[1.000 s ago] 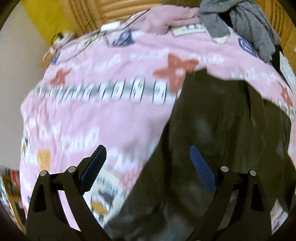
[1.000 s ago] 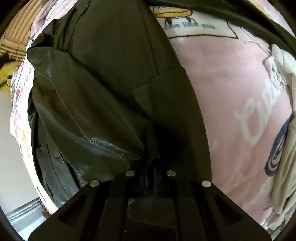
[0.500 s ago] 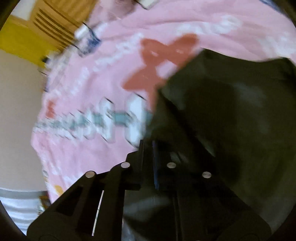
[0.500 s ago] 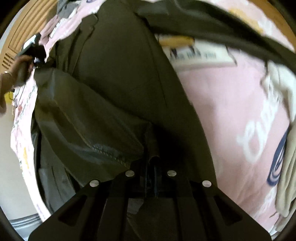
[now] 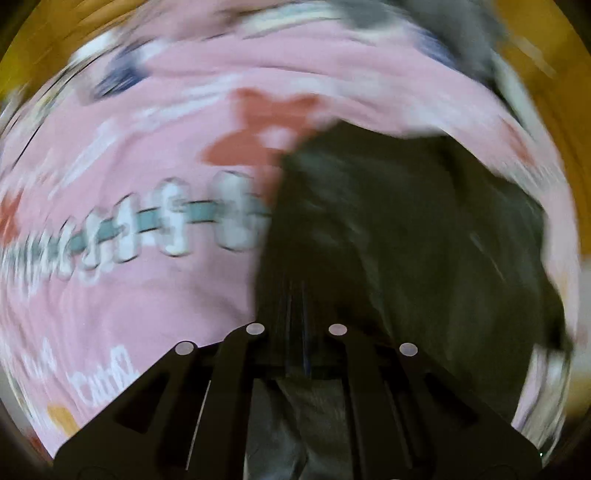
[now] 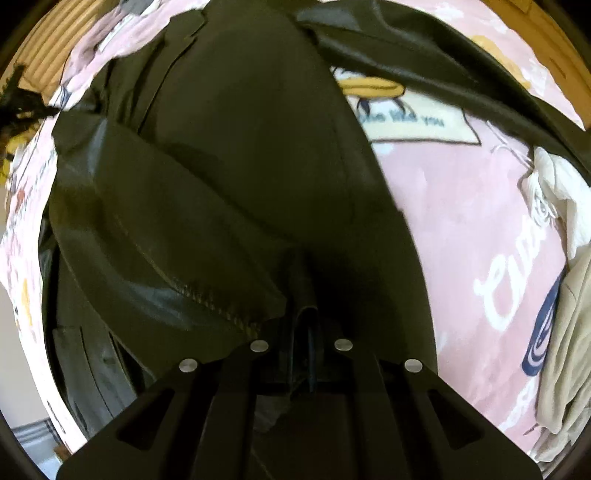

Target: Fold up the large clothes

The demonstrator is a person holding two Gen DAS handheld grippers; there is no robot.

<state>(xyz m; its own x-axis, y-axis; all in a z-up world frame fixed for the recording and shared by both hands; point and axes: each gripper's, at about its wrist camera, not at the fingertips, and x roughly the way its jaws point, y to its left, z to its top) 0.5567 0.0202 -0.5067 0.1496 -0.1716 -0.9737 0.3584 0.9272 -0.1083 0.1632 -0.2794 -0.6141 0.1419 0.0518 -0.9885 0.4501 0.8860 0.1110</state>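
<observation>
A large dark leather jacket (image 6: 236, 155) lies spread on a pink printed bedspread (image 6: 480, 206). My right gripper (image 6: 301, 332) is shut on a fold of the jacket near a stitched hem. In the left wrist view, which is blurred, the jacket (image 5: 406, 229) covers the right half. My left gripper (image 5: 295, 325) is shut on the jacket's edge, with the pink bedspread (image 5: 129, 166) to its left.
A beige garment (image 6: 565, 332) lies at the right edge of the bed. A grey garment (image 5: 454, 33) lies at the far end of the bed. A wooden headboard (image 6: 48, 44) stands at the upper left.
My left gripper was open above the bedspread a second ago; it has closed on the jacket's edge and is moving with it. My right gripper keeps its hold and the jacket has shifted slightly.
</observation>
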